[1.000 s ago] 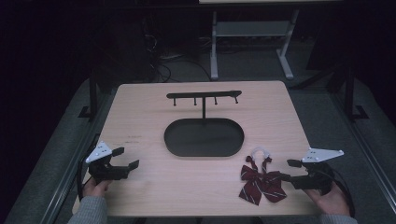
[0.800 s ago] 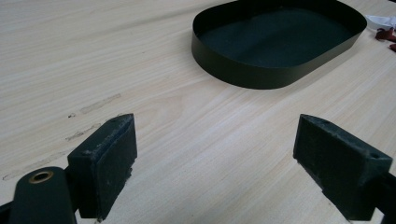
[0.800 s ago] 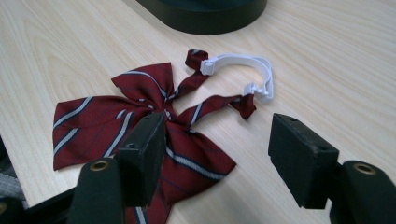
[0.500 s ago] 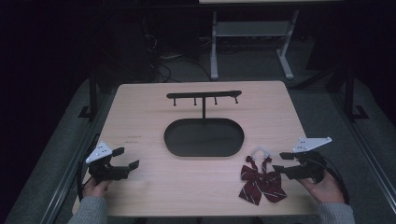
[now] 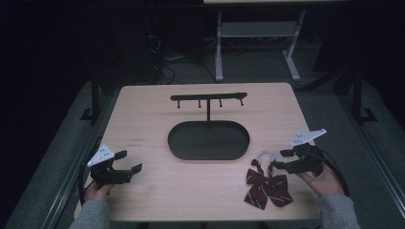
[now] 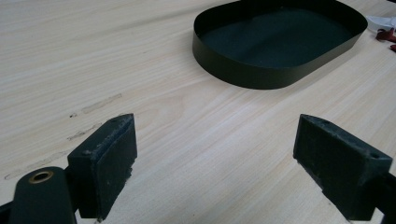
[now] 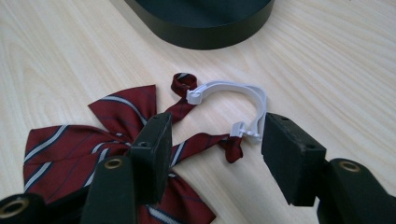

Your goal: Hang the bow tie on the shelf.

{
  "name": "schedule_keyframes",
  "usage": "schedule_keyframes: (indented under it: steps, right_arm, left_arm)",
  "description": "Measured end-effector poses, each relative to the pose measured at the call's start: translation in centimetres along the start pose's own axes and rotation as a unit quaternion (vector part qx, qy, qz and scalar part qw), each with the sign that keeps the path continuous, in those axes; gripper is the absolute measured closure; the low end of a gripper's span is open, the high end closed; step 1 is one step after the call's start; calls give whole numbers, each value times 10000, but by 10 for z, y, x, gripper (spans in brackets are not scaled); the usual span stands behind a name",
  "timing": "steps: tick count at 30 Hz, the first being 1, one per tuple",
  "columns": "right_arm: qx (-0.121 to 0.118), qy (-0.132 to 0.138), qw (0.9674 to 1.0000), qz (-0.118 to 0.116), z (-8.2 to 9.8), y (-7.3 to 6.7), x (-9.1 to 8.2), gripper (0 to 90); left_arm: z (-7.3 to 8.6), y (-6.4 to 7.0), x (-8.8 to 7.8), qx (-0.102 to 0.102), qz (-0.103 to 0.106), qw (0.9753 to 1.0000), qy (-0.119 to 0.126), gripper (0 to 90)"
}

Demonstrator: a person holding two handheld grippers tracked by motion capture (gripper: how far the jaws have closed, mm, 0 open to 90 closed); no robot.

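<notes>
Right claw (image 7: pixel 212 149) unclenched, jaws just narrowing around the bow tie's (image 7: pixel 93 144) white clip (image 7: pixel 233 93), not pressing, left claw (image 6: pixel 215 163) released over bare bench (image 6: pixel 93 56)

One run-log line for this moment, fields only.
right claw: jaws just closing around bow tie's white clip, no grip yet | left claw: open, over bare table | bow tie: flat beside black stand
</notes>
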State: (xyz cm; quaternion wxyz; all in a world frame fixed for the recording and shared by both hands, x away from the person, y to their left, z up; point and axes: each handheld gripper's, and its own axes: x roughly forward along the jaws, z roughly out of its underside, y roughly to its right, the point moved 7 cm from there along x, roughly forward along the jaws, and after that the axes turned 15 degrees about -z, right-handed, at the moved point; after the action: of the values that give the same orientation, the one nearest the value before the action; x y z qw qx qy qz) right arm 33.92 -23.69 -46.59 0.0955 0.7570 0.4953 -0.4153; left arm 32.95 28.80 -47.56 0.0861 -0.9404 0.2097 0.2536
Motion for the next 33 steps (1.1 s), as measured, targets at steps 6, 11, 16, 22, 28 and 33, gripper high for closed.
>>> schedule_keyframes:
  steps: [6, 11, 16, 22, 28, 33]
  right_arm:
    - [65, -38, 10000, -2, -6, 8, 5, 435]
    - [187, -58, 9998, 44, -10, 18, 12, 444]
    - [271, -115, 9995, 152, -10, 24, 19, 456]
    - [417, -119, 9989, 182, -10, 33, 27, 495]
    - [557, -117, 9981, 246, -6, 39, 36, 522]
    - [618, -79, 9976, 295, -2, 42, 43, 567]
  left_arm:
    - [0, 0, 0, -20, 0, 10000, 3, 130]
    - [0, 0, 1, 0, 1, 10000, -2, 130]
    - [0, 1, 0, -7, 10, 10000, 14, 130]
    - [0, 1, 0, 4, 11, 10000, -2, 130]
    - [-1, 0, 1, -15, 7, 10000, 19, 130]
    - [0, 1, 0, 34, 16, 10000, -33, 130]
